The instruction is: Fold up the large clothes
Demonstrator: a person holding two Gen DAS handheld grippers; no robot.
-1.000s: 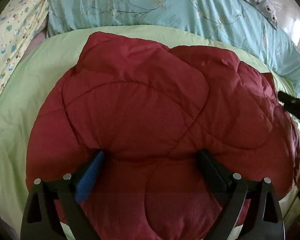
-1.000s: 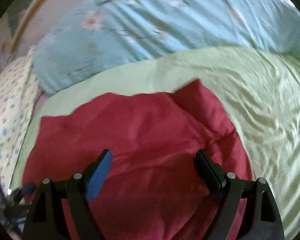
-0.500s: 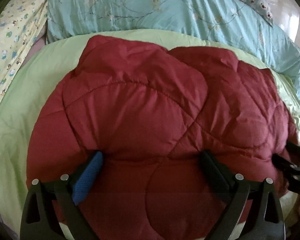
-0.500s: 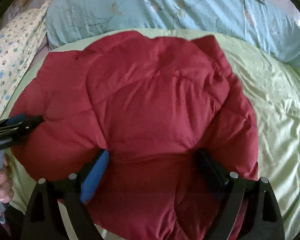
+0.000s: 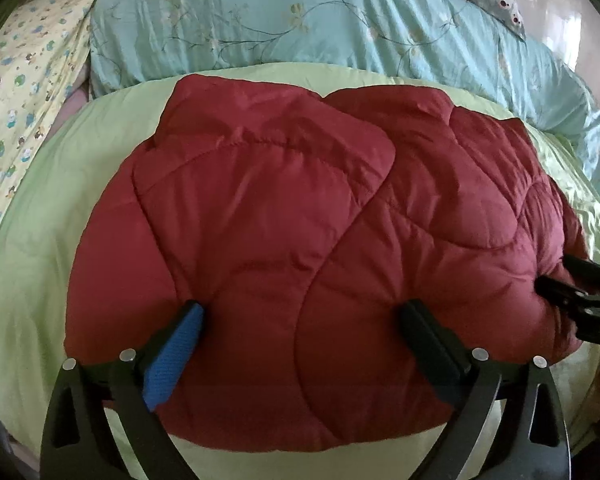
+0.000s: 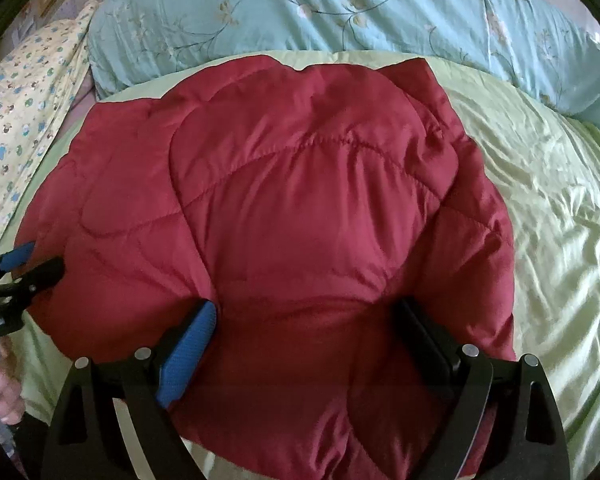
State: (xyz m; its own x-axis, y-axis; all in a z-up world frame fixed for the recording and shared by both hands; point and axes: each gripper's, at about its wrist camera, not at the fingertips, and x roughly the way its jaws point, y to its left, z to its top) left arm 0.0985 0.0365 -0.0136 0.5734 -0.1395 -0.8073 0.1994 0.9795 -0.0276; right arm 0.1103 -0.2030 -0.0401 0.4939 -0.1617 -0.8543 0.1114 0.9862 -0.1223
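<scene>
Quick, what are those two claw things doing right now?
Left gripper: open wide, straddling the red padded jacket.
Right gripper: open wide, straddling the same jacket.

Jacket (image 5: 300, 220) covering most of the green sheet (image 5: 40, 240); its underside and near hem are lying out of sight. Right gripper (image 5: 572, 292) running off the left-wrist frame's right edge. Hand (image 6: 4, 396) getting cut by the right-wrist frame's left edge. Floral quilt (image 6: 340, 8) running past the top.

Left gripper (image 5: 302, 322) — black forked frame, silver rivets at the pivots. One finger carries a blue textured pad (image 5: 175, 356), the other black. Right gripper (image 6: 306, 320) — identical build.
</scene>
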